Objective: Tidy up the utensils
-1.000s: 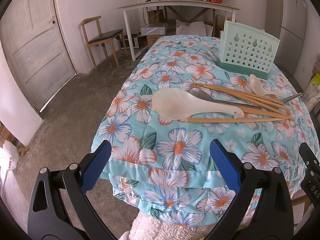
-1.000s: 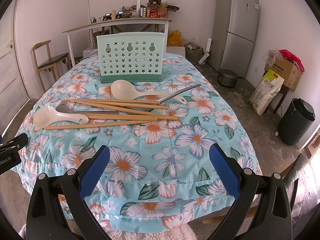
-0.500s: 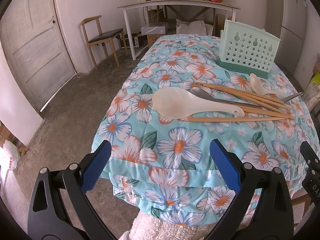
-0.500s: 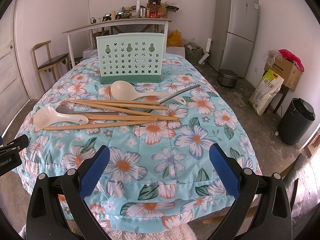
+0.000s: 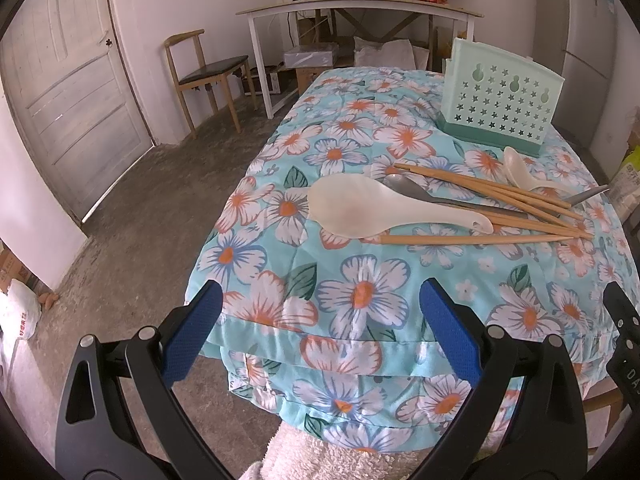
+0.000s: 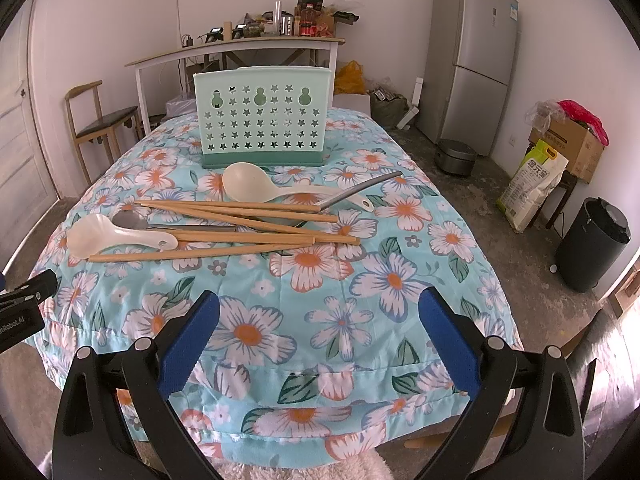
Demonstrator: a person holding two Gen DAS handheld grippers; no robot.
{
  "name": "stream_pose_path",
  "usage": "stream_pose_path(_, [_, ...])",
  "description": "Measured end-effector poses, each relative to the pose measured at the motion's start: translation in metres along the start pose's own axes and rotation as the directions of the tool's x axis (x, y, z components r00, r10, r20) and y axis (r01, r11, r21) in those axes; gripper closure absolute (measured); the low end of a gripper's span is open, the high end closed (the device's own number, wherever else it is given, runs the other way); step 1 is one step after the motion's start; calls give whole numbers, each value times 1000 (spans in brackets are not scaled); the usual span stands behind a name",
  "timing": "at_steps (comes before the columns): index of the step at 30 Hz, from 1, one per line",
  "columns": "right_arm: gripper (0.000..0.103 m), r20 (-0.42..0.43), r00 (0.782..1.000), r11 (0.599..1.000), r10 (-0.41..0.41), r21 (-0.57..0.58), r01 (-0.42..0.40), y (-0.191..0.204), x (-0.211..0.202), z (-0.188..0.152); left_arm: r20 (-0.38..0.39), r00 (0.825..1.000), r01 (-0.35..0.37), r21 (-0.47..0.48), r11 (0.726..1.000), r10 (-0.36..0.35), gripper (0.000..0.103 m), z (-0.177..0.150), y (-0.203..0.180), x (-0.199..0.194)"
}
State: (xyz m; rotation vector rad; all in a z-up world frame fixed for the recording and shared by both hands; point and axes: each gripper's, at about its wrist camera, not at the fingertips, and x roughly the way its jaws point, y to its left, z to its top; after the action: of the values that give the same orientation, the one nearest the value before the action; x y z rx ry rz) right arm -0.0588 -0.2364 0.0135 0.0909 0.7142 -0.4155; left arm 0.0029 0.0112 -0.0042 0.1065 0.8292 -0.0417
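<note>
A pile of utensils lies on the flowered tablecloth [image 6: 392,280]. It holds a pearly white spoon [image 5: 360,210] [image 6: 104,234], a cream ladle [image 6: 248,186] [image 5: 516,166], a metal spoon [image 6: 130,221] [image 5: 404,186], a grey metal handle [image 6: 360,190] and several wooden chopsticks [image 6: 240,226] [image 5: 480,238]. Behind them stands a mint green perforated utensil holder [image 6: 262,120] [image 5: 502,98]. My left gripper [image 5: 320,320] hangs open at the table's near left corner. My right gripper [image 6: 320,324] is open over the near edge. Both hold nothing.
A wooden chair [image 5: 204,68], a white cluttered desk [image 6: 240,50] and a door [image 5: 64,92] lie to the left and back. A grey fridge [image 6: 474,60], rice cooker [image 6: 456,156], sack [image 6: 532,184], cardboard box [image 6: 568,144] and black bin [image 6: 592,248] stand at right.
Both grippers stay open. The left view has shifted very slightly; nothing on the table has moved.
</note>
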Motion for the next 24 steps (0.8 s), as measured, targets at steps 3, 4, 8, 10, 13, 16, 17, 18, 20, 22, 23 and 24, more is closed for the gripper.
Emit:
stream_pose_path(3, [6,-2,1000,1000,5,-5,-5,2,0,1,-4,1000,-2,3,1000,2,8,1,-1,1])
stream_pose_path(4, [6,-2,1000,1000,8,-7,-8,3,0,1,-5,1000,-3,3,1000,3,8,1,-1,2])
stream_pose_path(8, [6,-4,1000,1000,17,-10,-17,3,3,2,-7,1000,-4,4,1000,4,8,2,-2,3])
stream_pose_path(10, [6,-5,1000,1000,24,-11,-24,3,6,2,-11,1000,-5,3,1000,5,8,2,-2,5])
stream_pose_path(13, [6,-7,999,999,36,-21,-36,5,9,2,-21,1000,-6,-1,1000,6,8,3,-2,10])
stream_pose_path(16, [6,-2,999,998,48,-40,-48,9,12,3,-37,999,-2,-7,1000,2,8,3,0,17])
stream_pose_path(17, [6,0,999,998,50,-45,-50,10,13,3,-41,999,-1,-8,1000,0,8,4,0,20])
stream_pose_path(18, [6,4,999,997,55,-54,-54,12,14,4,-44,999,1,-10,1000,-1,8,4,1,22])
stream_pose_path(20, [6,11,998,996,60,-68,-60,14,15,5,-50,999,7,-12,1000,-7,8,5,2,28])
stream_pose_path(22, [6,18,997,994,70,-85,-68,18,17,7,-52,999,12,-11,1000,-13,8,7,4,32])
stream_pose_path(23, [6,21,997,993,73,-94,-71,20,18,8,-50,999,17,-10,1000,-17,8,8,5,35])
stream_pose_path(24, [6,22,997,992,77,-103,-74,23,20,9,-47,999,23,-9,1000,-23,8,9,6,37])
